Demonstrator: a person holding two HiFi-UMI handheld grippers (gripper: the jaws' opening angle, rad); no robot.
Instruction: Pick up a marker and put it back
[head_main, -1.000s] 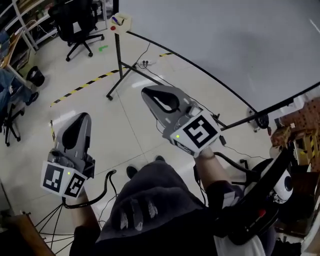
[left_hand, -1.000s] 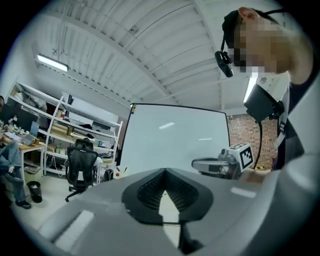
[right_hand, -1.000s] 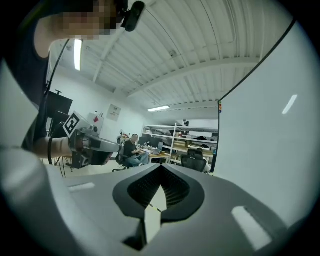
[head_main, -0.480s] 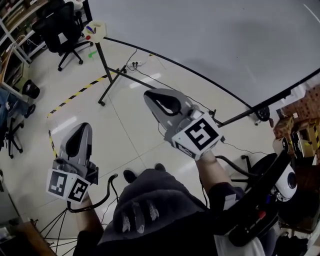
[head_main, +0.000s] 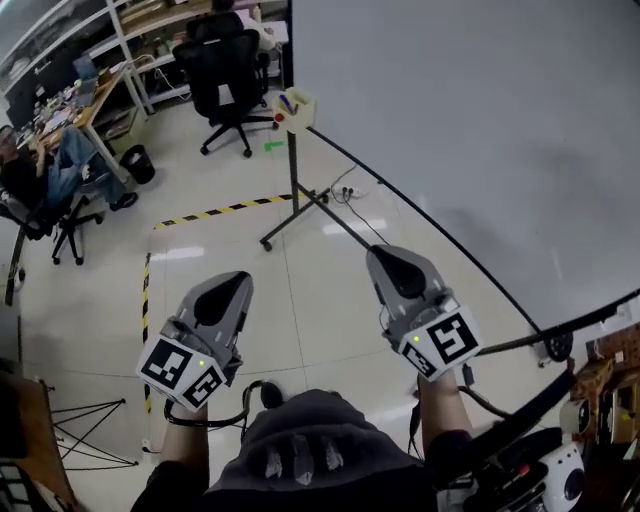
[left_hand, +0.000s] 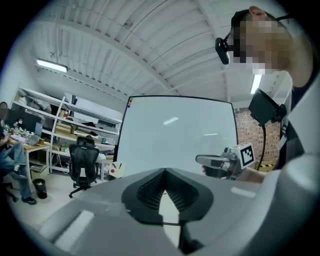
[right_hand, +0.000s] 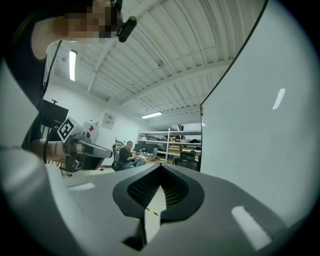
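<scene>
Two grey plastic handheld grippers are held level, side by side over the pale tiled floor (head_main: 300, 290). Both point toward the foot of a large whiteboard on a black stand (head_main: 470, 130). The left gripper (head_main: 236, 282) has its jaws brought together at the tips, and its own view shows only the teardrop gap behind them, with nothing in it. The right gripper (head_main: 388, 256) is likewise pinched closed and empty, and it lies nearer the whiteboard's lower edge. Each carries its cube of black-and-white square markers at the rear, next to the person's hands.

One dark blue marker (head_main: 288, 102) lies in a small cream-coloured holder (head_main: 302, 112) fixed at the whiteboard's lower left corner, well apart from both grippers. A round red spot (head_main: 280, 118) shows on the holder's side. The holder also shows in the left gripper view, at the same corner of the board.

Strips of yellow-and-black tape (head_main: 215, 212) run across the floor between the grippers and a black office chair (head_main: 225, 75). A seated person (head_main: 50, 170) is at a desk along the far left edge of the room.
</scene>
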